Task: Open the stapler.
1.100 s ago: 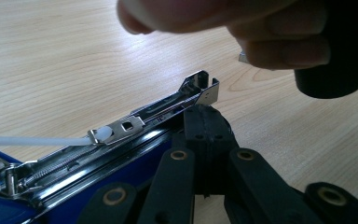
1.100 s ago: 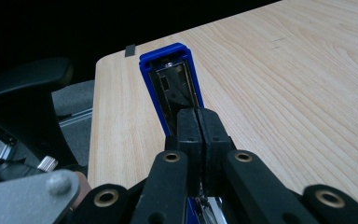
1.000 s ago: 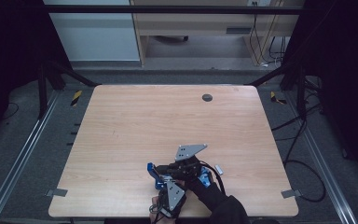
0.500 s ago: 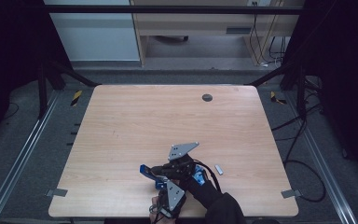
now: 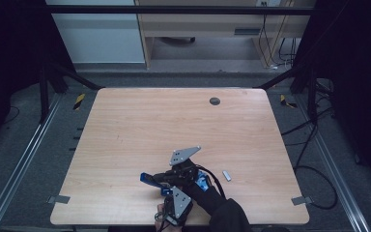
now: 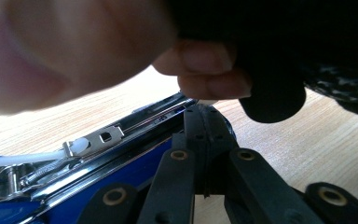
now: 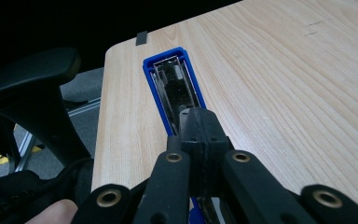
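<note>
Stapler (image 5: 150, 178), blue, opened flat near the front edge of the table (image 5: 140, 121), its metal staple channel facing up. My right gripper (image 7: 199, 122) has its jaws pressed together over the channel, seemingly pinching the metal rail. My left gripper (image 6: 208, 122) also has its jaws closed, tip resting against the stapler's rim; whether it truly pinches anything I cannot tell. A small silvery strip (image 5: 226, 175), possibly staples, lies apart to the right.

I judge the stapler stiff and moderately heavy for its size, with smooth chrome and plastic that could slip between the pads. The hinged halves and spring-loaded pusher (image 6: 80, 146) may swing or snap. The firmest hold is across the blue plastic sides, near the hinge.
</note>
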The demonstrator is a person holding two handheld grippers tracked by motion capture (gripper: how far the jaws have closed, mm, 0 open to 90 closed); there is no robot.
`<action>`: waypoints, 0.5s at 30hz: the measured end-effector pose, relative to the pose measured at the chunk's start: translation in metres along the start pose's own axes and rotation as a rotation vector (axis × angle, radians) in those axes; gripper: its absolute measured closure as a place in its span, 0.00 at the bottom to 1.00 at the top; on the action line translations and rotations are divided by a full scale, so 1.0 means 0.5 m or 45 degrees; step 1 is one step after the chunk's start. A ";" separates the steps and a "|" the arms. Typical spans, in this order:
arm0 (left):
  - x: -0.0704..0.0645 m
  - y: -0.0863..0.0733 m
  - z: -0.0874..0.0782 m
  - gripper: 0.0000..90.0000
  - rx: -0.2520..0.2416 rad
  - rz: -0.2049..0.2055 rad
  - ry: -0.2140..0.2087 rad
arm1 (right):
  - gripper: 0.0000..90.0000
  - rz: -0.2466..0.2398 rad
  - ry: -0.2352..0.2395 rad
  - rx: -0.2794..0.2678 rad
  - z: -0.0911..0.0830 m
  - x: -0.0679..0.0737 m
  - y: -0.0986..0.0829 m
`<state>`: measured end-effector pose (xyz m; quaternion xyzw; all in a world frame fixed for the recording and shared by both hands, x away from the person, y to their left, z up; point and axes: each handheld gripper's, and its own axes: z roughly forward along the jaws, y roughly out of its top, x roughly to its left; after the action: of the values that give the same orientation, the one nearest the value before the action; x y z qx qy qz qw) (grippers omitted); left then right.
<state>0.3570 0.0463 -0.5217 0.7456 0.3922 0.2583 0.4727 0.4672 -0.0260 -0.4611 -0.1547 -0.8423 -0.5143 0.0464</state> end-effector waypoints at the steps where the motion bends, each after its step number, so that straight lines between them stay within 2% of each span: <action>1: 0.000 0.000 0.000 1.00 0.000 -0.001 0.000 | 1.00 0.004 0.000 0.004 0.002 0.000 0.000; 15: 0.000 0.000 0.000 1.00 -0.002 -0.004 0.002 | 1.00 0.010 -0.006 0.040 0.015 -0.003 0.004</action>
<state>0.3570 0.0464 -0.5218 0.7444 0.3936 0.2584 0.4734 0.4697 -0.0187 -0.4634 -0.1584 -0.8497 -0.5006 0.0488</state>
